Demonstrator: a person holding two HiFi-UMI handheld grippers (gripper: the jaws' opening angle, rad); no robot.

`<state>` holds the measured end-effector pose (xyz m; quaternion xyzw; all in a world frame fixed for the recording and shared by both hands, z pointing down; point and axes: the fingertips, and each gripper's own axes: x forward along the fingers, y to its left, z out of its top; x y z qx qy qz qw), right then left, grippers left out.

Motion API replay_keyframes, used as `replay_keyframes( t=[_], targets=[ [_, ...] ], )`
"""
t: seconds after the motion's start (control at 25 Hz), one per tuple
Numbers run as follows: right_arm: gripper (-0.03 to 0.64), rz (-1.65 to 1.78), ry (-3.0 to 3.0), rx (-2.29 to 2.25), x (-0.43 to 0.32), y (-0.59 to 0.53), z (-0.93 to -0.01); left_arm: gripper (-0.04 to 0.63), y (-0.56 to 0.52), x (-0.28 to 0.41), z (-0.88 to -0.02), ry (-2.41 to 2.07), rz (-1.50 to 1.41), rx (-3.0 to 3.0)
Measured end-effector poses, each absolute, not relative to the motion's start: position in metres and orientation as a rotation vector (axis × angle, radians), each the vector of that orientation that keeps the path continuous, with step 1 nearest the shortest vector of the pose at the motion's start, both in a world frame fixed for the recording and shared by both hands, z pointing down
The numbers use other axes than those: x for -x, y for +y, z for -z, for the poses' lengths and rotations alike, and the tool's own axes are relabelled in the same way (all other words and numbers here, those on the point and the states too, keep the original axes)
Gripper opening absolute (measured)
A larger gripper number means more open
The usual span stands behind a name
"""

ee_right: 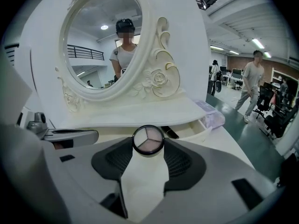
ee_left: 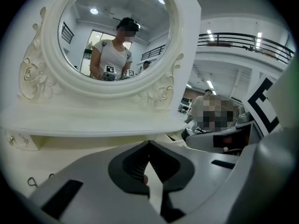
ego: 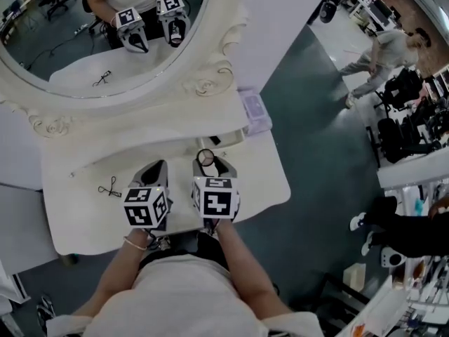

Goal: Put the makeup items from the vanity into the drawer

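We hold both grippers side by side over the middle of the vanity [ego: 261, 182], forearms coming in across its near edge and jaws aimed at the mirror [ego: 84, 41]. The right gripper [ego: 212, 166] pinches a round eyeshadow compact [ee_right: 147, 139] at its jaw tips, clear glass lid facing up, just short of the open drawer [ee_right: 204, 124] under the mirror shelf. A dark slim item [ee_right: 169, 132] lies in that drawer. The left gripper [ee_left: 149, 146] has its jaws pressed together at the tips, with no item between them. An eyelash curler [ego: 109, 187] lies on the vanity top toward its left edge, apart from the left gripper.
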<state>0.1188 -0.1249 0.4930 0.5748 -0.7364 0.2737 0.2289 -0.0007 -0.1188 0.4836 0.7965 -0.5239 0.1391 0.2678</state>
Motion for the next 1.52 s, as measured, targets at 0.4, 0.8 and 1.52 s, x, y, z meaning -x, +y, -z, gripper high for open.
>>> replay_keyframes(
  t=[0.4,0.8,1.52],
  targets=[
    [0.216,-0.790,-1.975,-1.565,-0.159,-0.140,-0.505,0.003,-0.142,-0.044,-0.504,-1.362,-0.391,-2.127],
    [0.216,-0.761,-1.945,-1.438,-0.187,-0.164,-0.522,0.003,-0.173,-0.081,-0.523,-1.344,-0.395,-2.086],
    [0.216,-0.747,-1.905,-1.318,-0.197,-0.182,-0.531,0.003,-0.195,-0.080,-0.530,-1.376,-0.384,-2.035]
  ],
)
